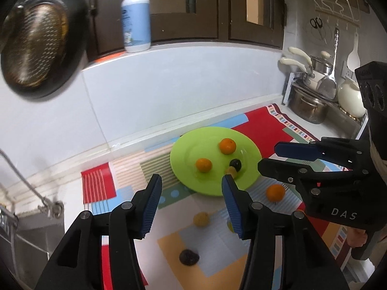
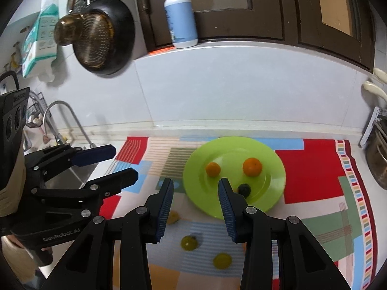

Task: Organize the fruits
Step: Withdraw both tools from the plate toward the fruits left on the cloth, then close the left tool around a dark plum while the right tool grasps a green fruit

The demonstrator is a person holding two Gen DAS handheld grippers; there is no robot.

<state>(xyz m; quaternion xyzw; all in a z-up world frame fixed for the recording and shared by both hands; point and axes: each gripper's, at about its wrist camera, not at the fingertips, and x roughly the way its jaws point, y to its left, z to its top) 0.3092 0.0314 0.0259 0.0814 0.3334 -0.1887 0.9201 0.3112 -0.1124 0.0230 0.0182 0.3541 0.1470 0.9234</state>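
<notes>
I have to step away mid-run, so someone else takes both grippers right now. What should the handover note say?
Left gripper: open, nothing between its pads.
Right gripper: open, empty too.
Both hang above the patterned mat, short of the green plate.
On the plate: two oranges, one dark fruit and, in the left view, a small yellowish fruit beside it.
Left on the mat: one orange, a yellow fruit, a dark fruit, and yellow-green ones in the right view.
</notes>
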